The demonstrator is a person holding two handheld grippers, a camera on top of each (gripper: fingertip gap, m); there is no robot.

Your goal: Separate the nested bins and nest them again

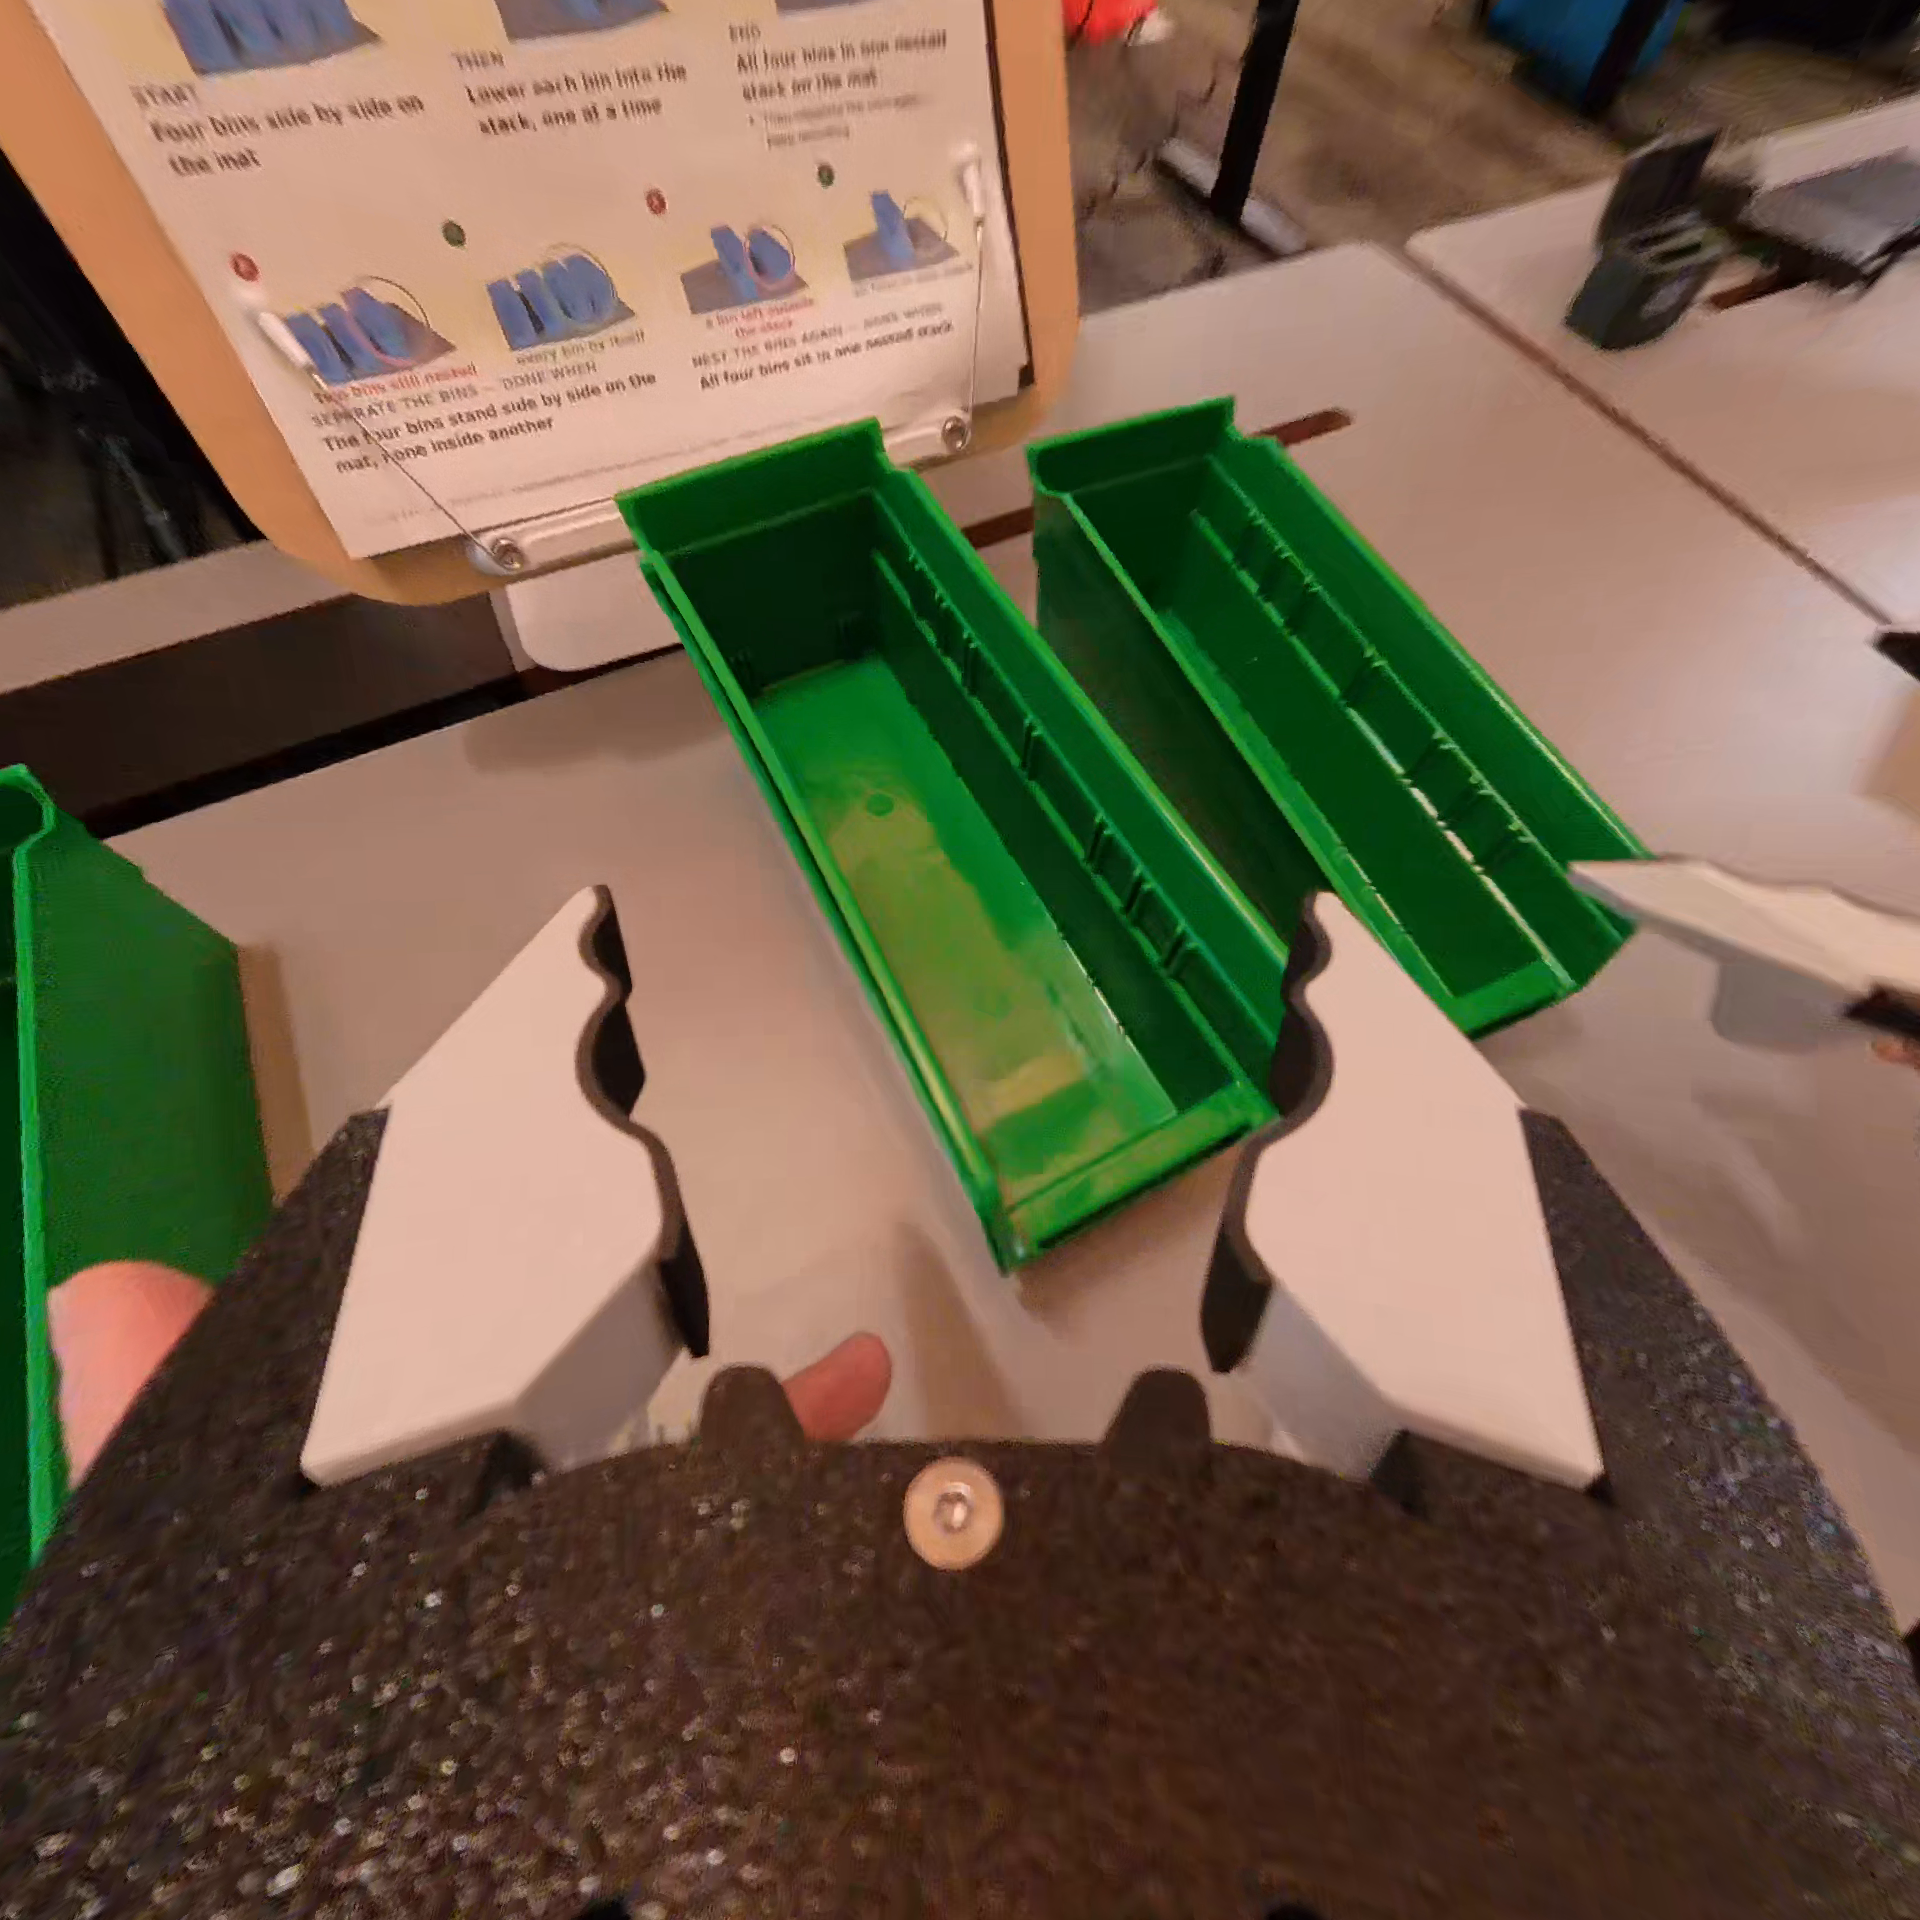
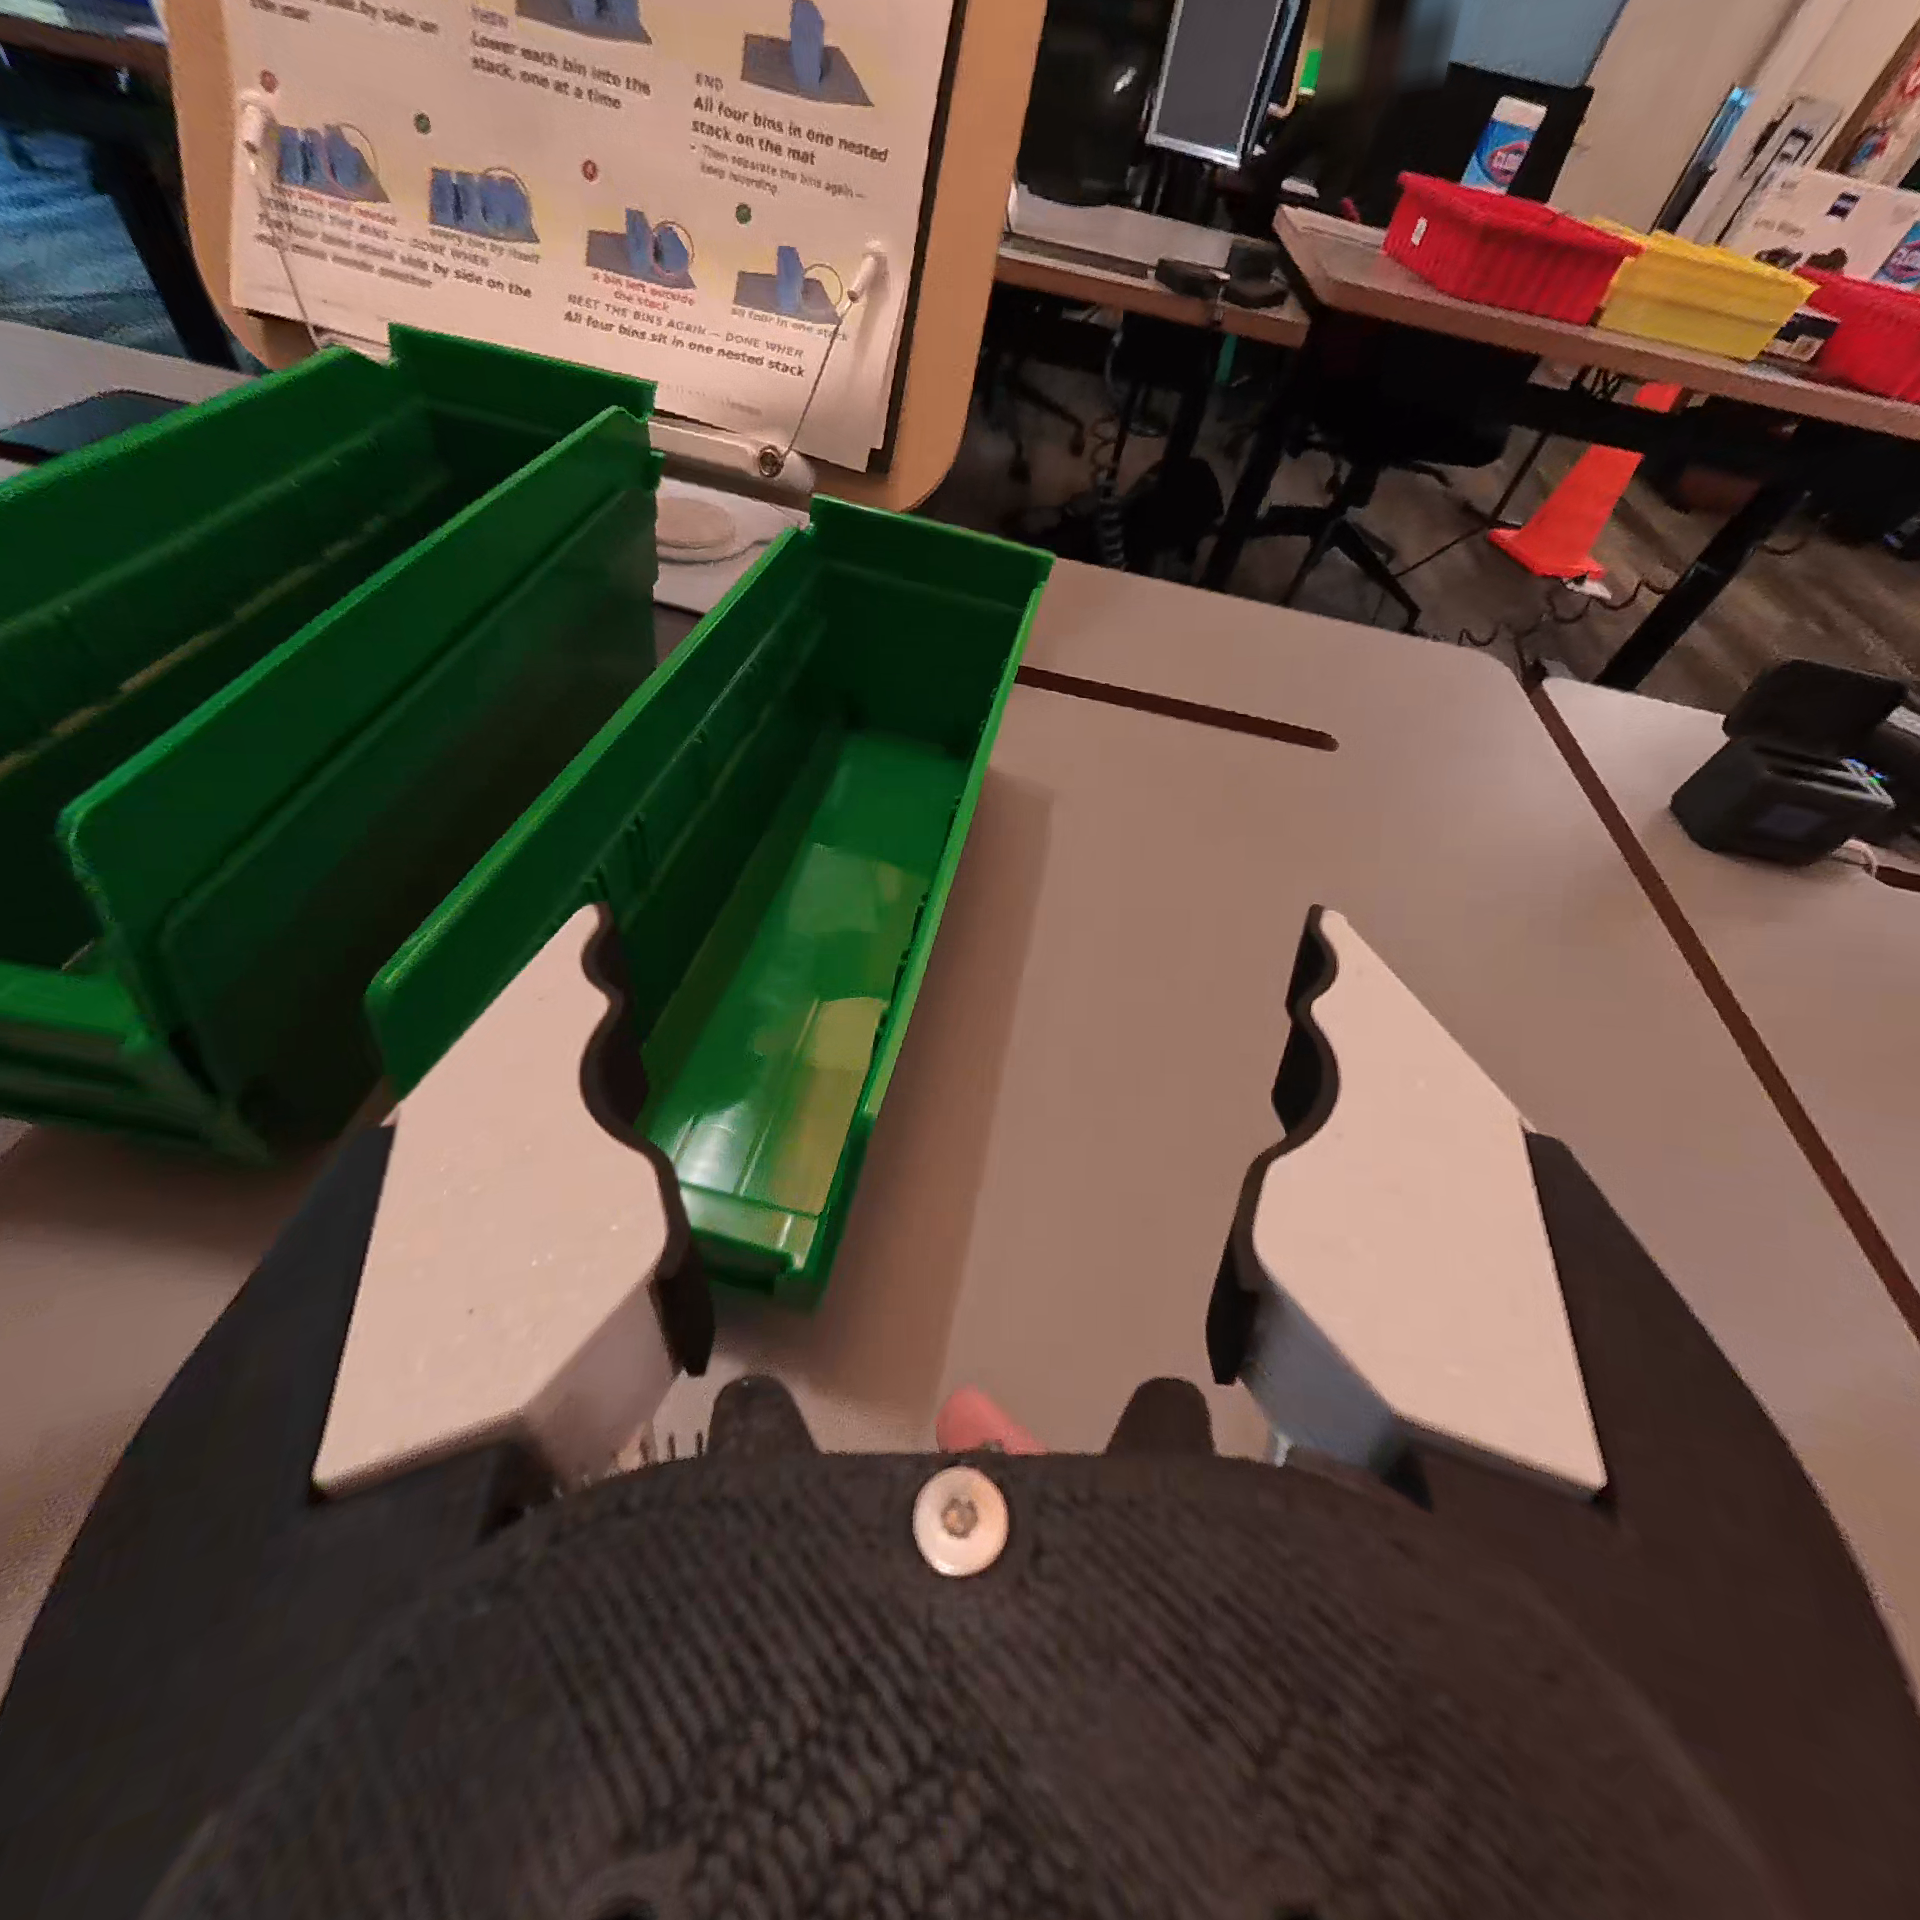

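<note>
Left gripper (image 1: 951, 1049): hovering low over the table, fingers spread wide, gripping nothing.
Right gripper (image 2: 951, 1049): likewise gaping and carrying nothing, its left finger overlapping the near end of the right bin (image 2: 821, 883).
Bins: sitting side by side on the table; middle bin (image 1: 935, 831) showing a doubled rim, likely two still nested; right bin just beside it; another green bin (image 1: 114, 1039) poking in at the far left.
Risk: possibly lifting both nested bins together if friction is binding them; pinching a thin side wall off-centre, tilting the bin; nudging the close neighbour while reaching in.
Surface: pale grey table (image 2: 1247, 935), smooth, split by a dark seam (image 2: 1174, 712) at the far side.
Room: instruction sheet (image 2: 582, 187) standing behind the bins; red and yellow trays (image 2: 1610, 260) resting on a far table; orange cone (image 2: 1558, 514) standing on the floor; dark device (image 2: 1808, 779) sitting on the neighbouring table.
</note>
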